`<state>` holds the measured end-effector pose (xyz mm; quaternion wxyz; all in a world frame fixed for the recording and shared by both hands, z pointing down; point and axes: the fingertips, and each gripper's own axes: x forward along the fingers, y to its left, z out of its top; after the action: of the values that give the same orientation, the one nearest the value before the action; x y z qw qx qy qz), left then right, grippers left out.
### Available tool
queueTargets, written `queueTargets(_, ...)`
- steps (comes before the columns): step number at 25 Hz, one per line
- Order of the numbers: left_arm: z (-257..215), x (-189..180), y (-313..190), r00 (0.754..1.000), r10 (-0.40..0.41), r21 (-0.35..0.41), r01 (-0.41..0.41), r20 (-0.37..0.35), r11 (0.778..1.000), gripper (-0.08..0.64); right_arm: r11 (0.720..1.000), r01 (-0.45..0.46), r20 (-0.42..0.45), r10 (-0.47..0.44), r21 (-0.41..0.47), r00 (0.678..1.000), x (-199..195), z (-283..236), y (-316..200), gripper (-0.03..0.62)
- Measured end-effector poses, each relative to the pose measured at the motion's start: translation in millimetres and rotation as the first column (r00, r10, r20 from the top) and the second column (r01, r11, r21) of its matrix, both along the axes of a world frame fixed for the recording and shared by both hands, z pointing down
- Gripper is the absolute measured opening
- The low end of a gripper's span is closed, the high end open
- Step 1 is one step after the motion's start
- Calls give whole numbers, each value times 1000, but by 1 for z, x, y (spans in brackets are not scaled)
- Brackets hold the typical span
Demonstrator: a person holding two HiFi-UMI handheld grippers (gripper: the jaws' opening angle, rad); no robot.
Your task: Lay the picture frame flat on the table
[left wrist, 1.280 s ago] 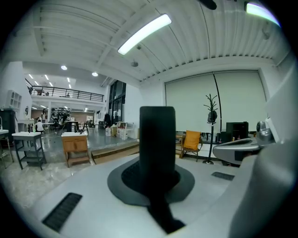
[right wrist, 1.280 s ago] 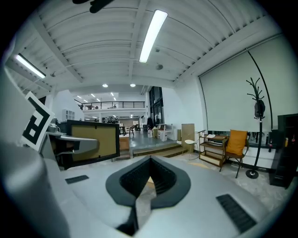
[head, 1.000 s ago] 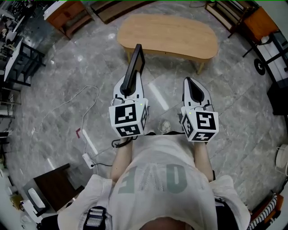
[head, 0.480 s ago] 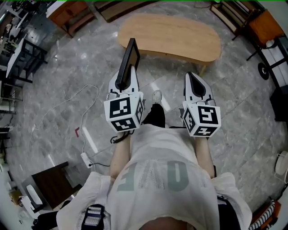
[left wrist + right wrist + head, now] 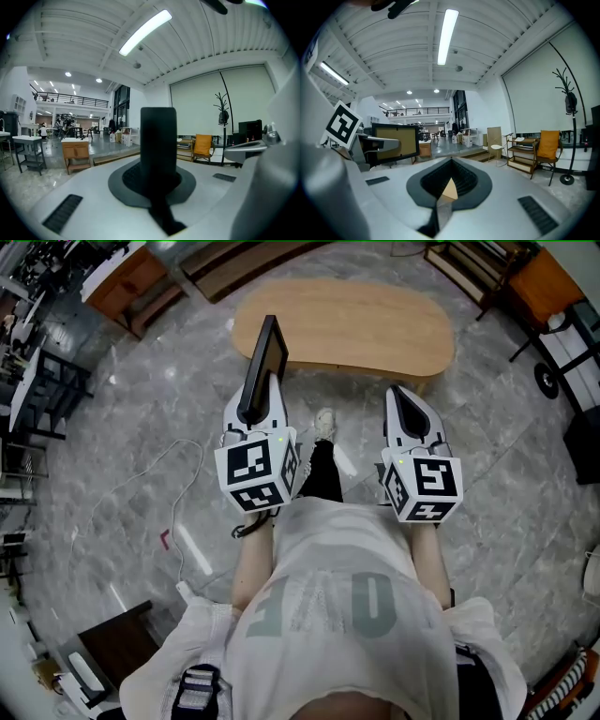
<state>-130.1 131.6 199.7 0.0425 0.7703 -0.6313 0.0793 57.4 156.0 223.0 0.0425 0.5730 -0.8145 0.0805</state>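
Black pads of the left gripper are clamped on the lower edge of the picture frame, which fills the gap between them in the left gripper view. The frame stands upright and edge-on, a dark slab rising from the jaws. The right gripper has its fingers pressed together with nothing between them; only a small sliver of the room shows through at their tips. In the right gripper view the frame's tan face with its black border can be seen off to the left.

From the head view, both grippers are held out in front of the person, level with each other and well apart. A shoe shows on the grey stone floor between them.

Compared with a second ago, the wooden table has drawn closer. The top of the frame was then short of the table's near edge and now overlaps its near left corner. It is hard to say whether the frame is truly over the tabletop or only in front of it. The frame remains upright in the air, and the tabletop is bare.
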Motion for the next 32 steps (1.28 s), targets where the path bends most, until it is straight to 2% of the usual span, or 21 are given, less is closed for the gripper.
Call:
queueTargets(7, 2, -3, -44, 1000, 12, -6, -12, -22, 1000, 19, 1000, 4, -28, -4, -15, 1000, -10, 2, -44, 6)
queueTargets(12, 11, -9, -81, 998, 24, -38, -26, -51, 999, 20, 998, 4, -56, -7, -59, 998, -21, 12, -77, 6)
queueTargets(18, 20, -7, -128, 995, 64, -71, -70, -83, 995, 20, 995, -39, -74, 32, -91, 997, -24, 13, -120, 6)
queueTargets(32, 12, -2, -246, 983, 149, -42, -154, -109, 987, 20, 985, -120, -84, 110, -127, 990, -23, 4, -220, 6)
